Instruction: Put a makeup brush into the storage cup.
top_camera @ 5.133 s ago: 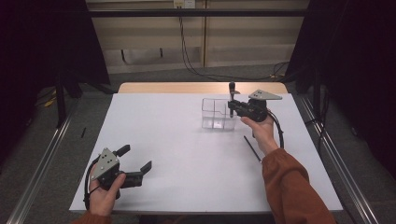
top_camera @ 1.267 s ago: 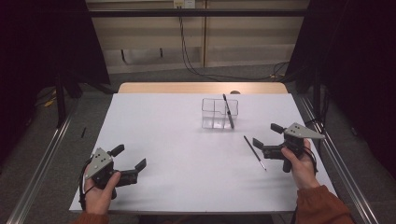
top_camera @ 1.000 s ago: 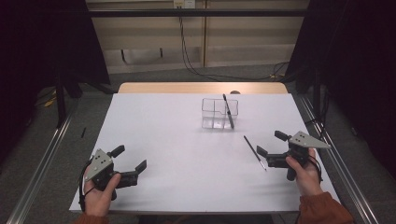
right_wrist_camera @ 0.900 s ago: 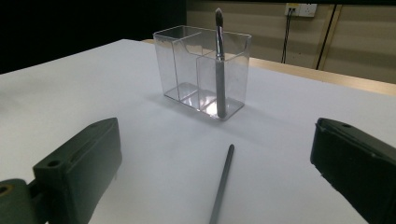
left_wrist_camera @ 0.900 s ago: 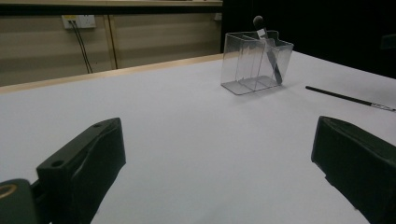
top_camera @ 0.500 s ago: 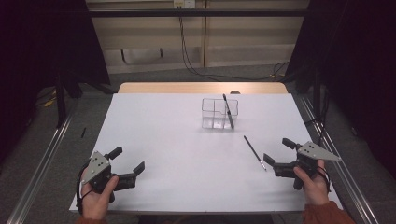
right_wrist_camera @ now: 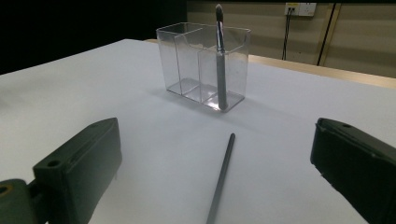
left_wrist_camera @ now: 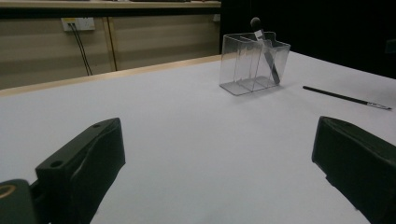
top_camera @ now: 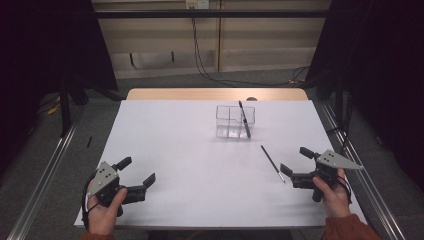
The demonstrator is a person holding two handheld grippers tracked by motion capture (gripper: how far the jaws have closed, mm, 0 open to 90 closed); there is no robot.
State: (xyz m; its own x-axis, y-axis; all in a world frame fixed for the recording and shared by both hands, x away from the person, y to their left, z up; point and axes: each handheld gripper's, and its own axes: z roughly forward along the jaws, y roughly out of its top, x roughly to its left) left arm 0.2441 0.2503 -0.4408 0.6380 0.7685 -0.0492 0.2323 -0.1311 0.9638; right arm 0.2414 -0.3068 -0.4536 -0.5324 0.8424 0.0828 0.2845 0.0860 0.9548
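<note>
A clear plastic organiser (top_camera: 234, 121) with compartments stands on the white table, right of centre toward the back. One dark makeup brush (top_camera: 243, 118) leans upright in its right-hand compartment (right_wrist_camera: 219, 60) (left_wrist_camera: 267, 51). A second thin brush (top_camera: 272, 163) lies flat on the table in front of it (right_wrist_camera: 220, 177) (left_wrist_camera: 348, 97). My right gripper (top_camera: 299, 162) rests open near the right front edge, just right of the lying brush, jaws empty. At the front left my left gripper (top_camera: 136, 171) is held open and empty.
The white table top (top_camera: 190, 150) has a wooden strip (top_camera: 215, 93) along its far edge. Metal rails (top_camera: 47, 170) run along both sides on the floor. Cables hang on the back wall (top_camera: 200, 60).
The right gripper let go of the brush standing in the organiser, then drew back toward the right front edge. It now sits beside the lying brush. The left gripper hardly moved.
</note>
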